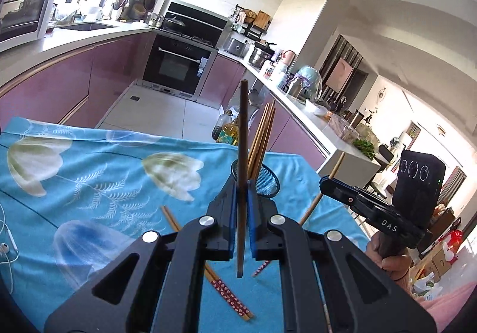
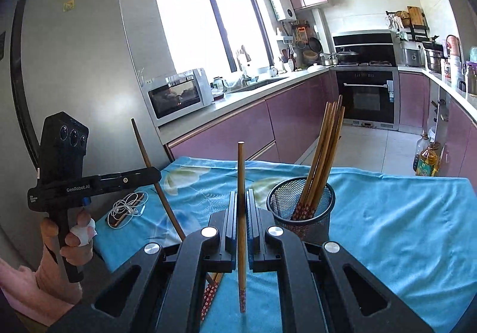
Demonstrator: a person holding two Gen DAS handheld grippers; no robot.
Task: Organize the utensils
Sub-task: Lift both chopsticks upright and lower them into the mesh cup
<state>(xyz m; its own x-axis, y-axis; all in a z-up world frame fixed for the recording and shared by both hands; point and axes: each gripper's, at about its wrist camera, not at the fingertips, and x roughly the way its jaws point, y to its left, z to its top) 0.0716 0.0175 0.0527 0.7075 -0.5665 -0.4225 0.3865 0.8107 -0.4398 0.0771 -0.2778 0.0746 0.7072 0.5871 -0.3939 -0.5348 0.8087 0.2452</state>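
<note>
**One chopstick clamped in each gripper, holder just ahead**

Left wrist view: the left gripper (image 1: 242,204) has its jaws clamped on a dark chopstick (image 1: 243,136), which stands nearly upright between the pads, its blunt end well above the jaws and its other end hanging below them. Just beyond the jaws sits the mesh holder (image 1: 269,184), with a bundle of chopsticks (image 1: 263,136) leaning in it. Loose chopsticks (image 1: 226,292) with red patterned ends lie on the blue flowered cloth (image 1: 89,172) below the jaws. To the right, the right gripper (image 1: 325,179) shows side-on.

Right wrist view: the right gripper's jaws are clamped on a light wooden chopstick (image 2: 241,184), held mid-shaft, its red patterned end below the jaws. The holder is ahead and to the right of the jaws.

The sticks look thin, stiff, light and smooth, so a mid-shaft hold seems best; gripped near one end, each would likely pivot or slip. The wire holder is probably light enough to tip if knocked.
</note>
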